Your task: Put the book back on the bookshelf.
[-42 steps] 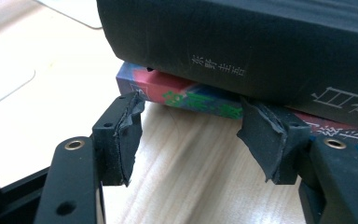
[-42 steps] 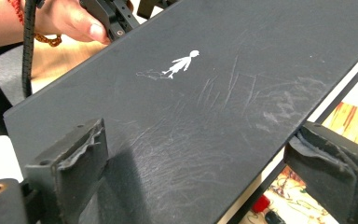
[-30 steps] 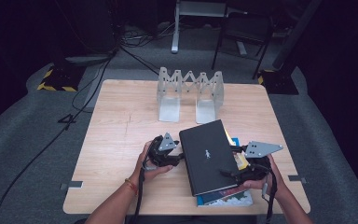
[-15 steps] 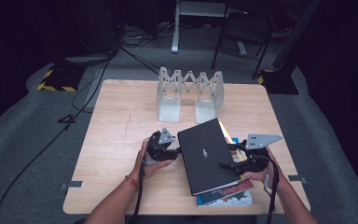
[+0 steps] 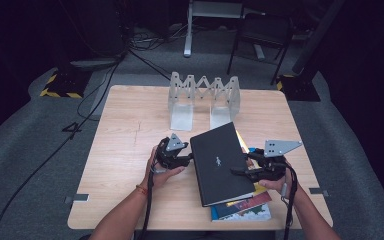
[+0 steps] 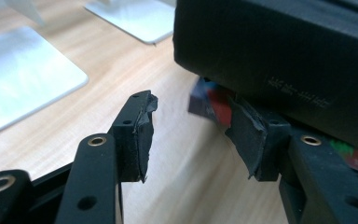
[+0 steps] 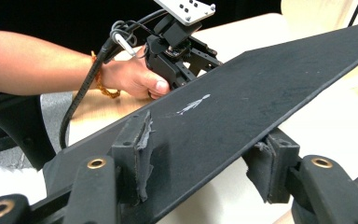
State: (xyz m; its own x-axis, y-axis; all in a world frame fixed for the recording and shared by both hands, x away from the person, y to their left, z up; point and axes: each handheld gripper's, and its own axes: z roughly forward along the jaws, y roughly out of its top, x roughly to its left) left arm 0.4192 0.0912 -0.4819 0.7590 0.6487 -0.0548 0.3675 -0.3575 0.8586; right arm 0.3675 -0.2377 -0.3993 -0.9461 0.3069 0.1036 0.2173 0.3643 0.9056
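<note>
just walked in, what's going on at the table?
A person is working a black book with a handheld gripper in each hand. The right gripper is clamped on the book's edge, one jaw above the cover and one below, tilting it up off a stack of colourful books. The left gripper is open at the book's other side, one jaw reaching under it, not gripping. A folding metal rack stands farther back on the wooden table.
</note>
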